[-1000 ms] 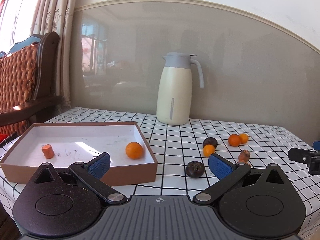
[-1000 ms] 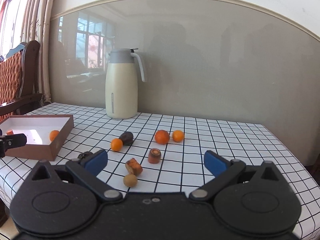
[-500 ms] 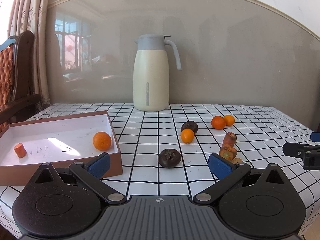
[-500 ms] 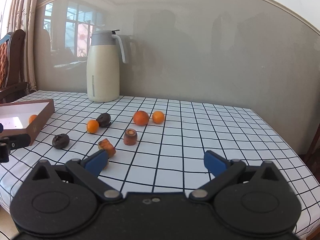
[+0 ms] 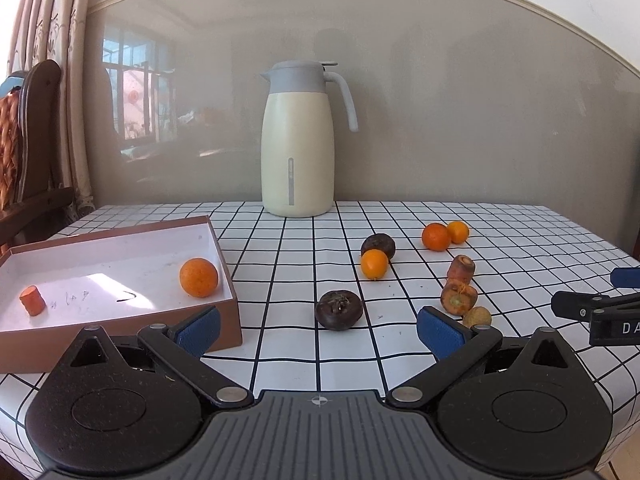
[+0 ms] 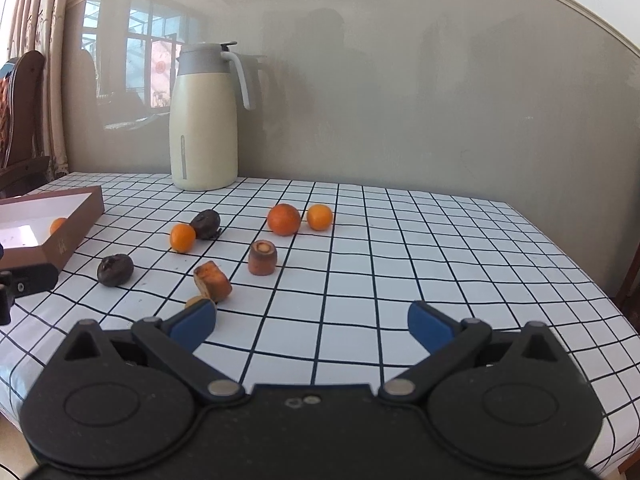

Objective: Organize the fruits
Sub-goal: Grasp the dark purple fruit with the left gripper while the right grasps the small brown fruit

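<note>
**Two open grippers above scattered fruit on a checked bench**

As we look along each gripper, both sets of jaws stand wide and hold nothing. Nearest us, the left gripper (image 5: 318,330) hovers over the front of the bench (image 5: 280,360), which wears a white cloth with a black grid. Just past its fingers lies a dark round fruit (image 5: 338,310). To its left sits a shallow brown box (image 5: 230,280) holding one orange (image 5: 198,277) and a carrot piece (image 5: 32,300).

The right gripper (image 6: 312,326) hangs further right over bare cloth. Beside its left finger we see a small tan fruit (image 6: 196,302), partly hidden, touching a cut carrot chunk (image 6: 212,281). Just beyond stands a carrot stub (image 6: 262,257), upright.

Farther back, a small orange (image 6: 182,237) rests against a second dark fruit (image 6: 205,223). To their right, two more oranges (image 6: 283,219) sit side by side. At the far edge, against the wall, stands a cream jug (image 6: 204,120) with a grey lid.
</note>
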{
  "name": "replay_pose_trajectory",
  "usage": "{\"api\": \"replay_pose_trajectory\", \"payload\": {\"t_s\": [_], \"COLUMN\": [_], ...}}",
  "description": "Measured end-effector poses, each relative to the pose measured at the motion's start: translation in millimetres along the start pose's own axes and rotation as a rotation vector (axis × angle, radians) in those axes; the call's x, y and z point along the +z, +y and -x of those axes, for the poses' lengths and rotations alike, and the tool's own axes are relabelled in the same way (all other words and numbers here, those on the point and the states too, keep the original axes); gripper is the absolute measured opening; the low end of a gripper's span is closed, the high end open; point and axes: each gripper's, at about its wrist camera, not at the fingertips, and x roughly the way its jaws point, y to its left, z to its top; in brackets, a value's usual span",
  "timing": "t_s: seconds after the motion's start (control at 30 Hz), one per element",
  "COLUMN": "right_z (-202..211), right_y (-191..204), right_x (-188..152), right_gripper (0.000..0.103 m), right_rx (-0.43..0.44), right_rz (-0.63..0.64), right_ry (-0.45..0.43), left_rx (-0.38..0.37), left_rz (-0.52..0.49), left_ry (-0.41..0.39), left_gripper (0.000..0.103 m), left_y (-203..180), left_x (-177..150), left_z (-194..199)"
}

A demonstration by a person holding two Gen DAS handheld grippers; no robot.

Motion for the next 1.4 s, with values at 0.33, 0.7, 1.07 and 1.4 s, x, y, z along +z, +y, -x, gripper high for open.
{"api": "replay_pose_trajectory", "payload": {"t_s": [0.33,0.7,1.07,1.4], "right_z": [-3,0,-5,-28], "right_y": [5,0,3,8], "right_x": [1,1,4,13], "right_gripper": [0.097,0.097,0.097,0.089], "right_rx": [0.015,0.021,0.04,0.093], "right_rz": [-0.002,-0.019,-0.019,-0.022], "right_ry": [-0.001,-0.007,-0.009,0.016], "left_rx": [-0.004,-0.004,-0.009,-0.023], "left_rz": [0.005,-0.008,-0.023,-0.031], "left_ry": [0.002,0.004,0.029,0.059], "left_gripper": [0.103,0.103,0.103,0.103], "left_y": [0,-4,-12,-23], "left_x": [0,-1,0,0], "left_z": [-3,-5,-21,-41]}}
